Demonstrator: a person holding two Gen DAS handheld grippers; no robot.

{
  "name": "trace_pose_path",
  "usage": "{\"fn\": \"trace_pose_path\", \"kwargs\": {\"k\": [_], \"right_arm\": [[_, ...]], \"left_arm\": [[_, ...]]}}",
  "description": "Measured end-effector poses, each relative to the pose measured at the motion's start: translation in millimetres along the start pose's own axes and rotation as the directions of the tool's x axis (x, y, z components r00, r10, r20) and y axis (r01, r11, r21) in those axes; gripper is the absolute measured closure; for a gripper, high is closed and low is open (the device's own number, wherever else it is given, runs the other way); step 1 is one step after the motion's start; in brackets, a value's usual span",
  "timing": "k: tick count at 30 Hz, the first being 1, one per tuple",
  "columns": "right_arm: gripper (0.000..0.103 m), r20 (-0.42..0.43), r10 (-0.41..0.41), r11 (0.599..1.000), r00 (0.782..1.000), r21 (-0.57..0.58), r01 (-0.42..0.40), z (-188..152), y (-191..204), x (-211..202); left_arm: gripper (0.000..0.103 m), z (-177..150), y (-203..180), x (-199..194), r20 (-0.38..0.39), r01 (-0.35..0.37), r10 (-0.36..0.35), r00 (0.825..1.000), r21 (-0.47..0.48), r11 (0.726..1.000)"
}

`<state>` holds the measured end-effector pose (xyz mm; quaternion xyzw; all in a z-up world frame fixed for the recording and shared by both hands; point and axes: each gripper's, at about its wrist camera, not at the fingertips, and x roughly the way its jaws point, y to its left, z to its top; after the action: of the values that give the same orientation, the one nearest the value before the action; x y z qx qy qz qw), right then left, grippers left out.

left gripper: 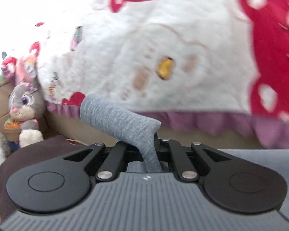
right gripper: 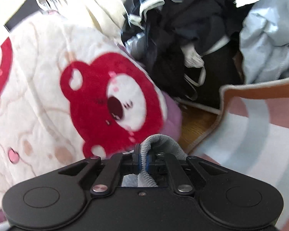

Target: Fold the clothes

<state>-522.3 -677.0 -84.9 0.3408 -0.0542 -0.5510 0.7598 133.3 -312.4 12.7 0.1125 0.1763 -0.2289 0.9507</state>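
Bear blanket (left gripper: 183,48) behind; both fingers clamped on grey garment (left gripper: 125,121).

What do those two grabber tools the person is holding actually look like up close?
The left gripper has a grey ribbed body with two round black discs on top. Black link bars with silver rivets run forward from the discs to the jaws. The right gripper has the same discs, bars and rivets on an all-black body, and blue pads line its jaws. No cables, hands or sleeves show.
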Motion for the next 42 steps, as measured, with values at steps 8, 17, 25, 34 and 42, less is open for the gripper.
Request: {"fn": "trace_pose_path", "kwargs": {"k": [8,17,25,34,42], "right_arm": [[0.057,-0.230,-0.354,0.913,0.907,-0.294,0.282,-41.3,23.0,65.4],[0.044,-0.384,-0.327,0.938,0.864,-0.017,0.347,-14.5,-18.9,50.9],[0.042,-0.477,-0.043,0.942,0.878,-0.312,-0.123,-55.4,85.3,28.7],[0.046,-0.380,-0.174,0.398,0.908,-0.871,-0.289,-170.7,193.2,-0.3],[0.040,0.082,-0.575,0.297,0.814,-0.906,0.301,-122.1,131.4,45.6]], "left_arm": [[0.046,-64.8,-20.1,77.9,-0.261,0.070,-0.076,0.962,-0.030,0.997],[0.046,-126.7,-38.1,38.0,-0.469,0.262,-0.312,0.827,-0.169,0.950],[0.046,-136.9,-82.3,-16.0,-0.523,0.374,-0.415,0.745,-0.188,0.908],[0.053,-153.5,-47.7,1.0,-0.518,0.167,-0.322,0.792,-0.324,0.931],[0.053,-153.4,-55.0,-10.9,-0.481,0.227,-0.355,0.802,-0.303,0.925]]}}
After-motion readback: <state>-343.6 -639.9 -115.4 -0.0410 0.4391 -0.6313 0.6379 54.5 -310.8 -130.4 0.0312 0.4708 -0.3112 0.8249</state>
